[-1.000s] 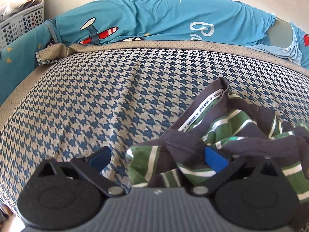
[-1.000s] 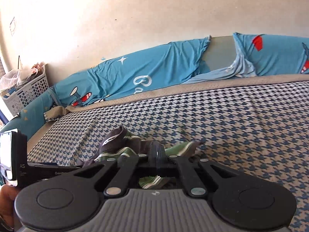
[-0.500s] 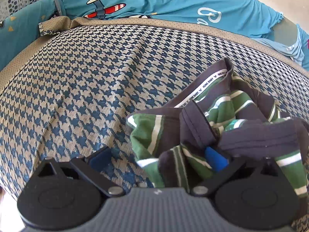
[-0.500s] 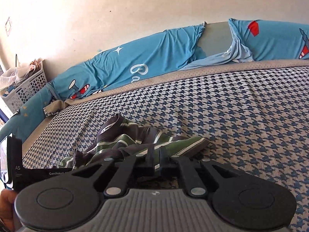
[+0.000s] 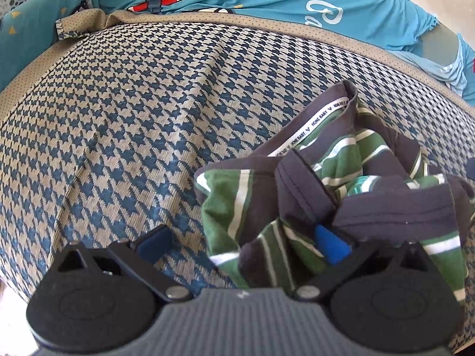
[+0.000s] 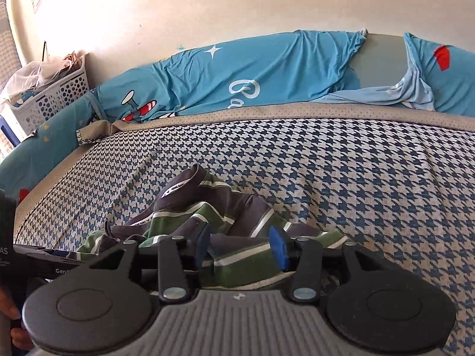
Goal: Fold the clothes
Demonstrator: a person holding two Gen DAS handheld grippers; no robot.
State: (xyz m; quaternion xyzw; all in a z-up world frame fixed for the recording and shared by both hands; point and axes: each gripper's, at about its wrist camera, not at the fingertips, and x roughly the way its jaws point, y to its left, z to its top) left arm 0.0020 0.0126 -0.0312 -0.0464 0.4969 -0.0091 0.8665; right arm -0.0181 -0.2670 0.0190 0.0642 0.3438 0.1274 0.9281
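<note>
Right tool (image 6: 241, 244) has just been spreading its jaws, striped garment (image 6: 225, 213) lying loose between them on the bed (image 6: 356, 172). Left tool (image 5: 242, 241) stands wide open, one blue fingertip (image 5: 331, 244) tucked into the crumpled garment's folds, the other over bare bedcover.

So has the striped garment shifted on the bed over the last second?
Yes. In the right wrist view the striped garment has spread rightward over the checked cover, away from the basket, as the right tongs opened.
</note>
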